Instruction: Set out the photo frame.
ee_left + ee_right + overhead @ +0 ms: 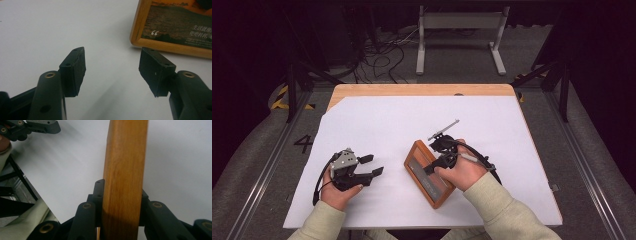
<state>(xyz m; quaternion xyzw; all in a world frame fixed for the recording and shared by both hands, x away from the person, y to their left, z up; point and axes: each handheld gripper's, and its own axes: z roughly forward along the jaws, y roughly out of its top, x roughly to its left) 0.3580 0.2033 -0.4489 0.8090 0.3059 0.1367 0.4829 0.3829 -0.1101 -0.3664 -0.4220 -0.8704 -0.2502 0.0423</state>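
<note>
**A:** What is lying on the table (377,107), and where?

**B:** A white sheet is covering most of a wooden table. A wooden picture frame (428,175) is lying right of centre on the near half, turned at an angle, with its picture facing up. In the left gripper view, the frame's corner (175,27) is showing an orange, dusky scene with white lettering.

**A:** What is the right gripper doing?

**B:** The right gripper (438,162) is reaching in over the frame's right side. In its own view, the two black jaws are pressing against both faces of the frame's wooden edge (124,180), so it is clenching the frame.

**A:** And the left one?

**B:** The left gripper (373,165) is resting on the sheet, near the frame but apart from it. Its jaws are standing wide, with nothing between them, pointing toward the frame's corner.

**A:** Which step is this, then?

**B:** It looks like the grasp itself: the right hand (464,172) is securing the frame by one edge while it is lying flat.

**A:** What is the next move asking for?

**B:** Probably a lift or a tilt upright. Held by one edge only, the frame could swing or slip, so a firm squeeze and a slow rise seem wise. The left gripper is waiting close enough to steady the opposite side.
</note>
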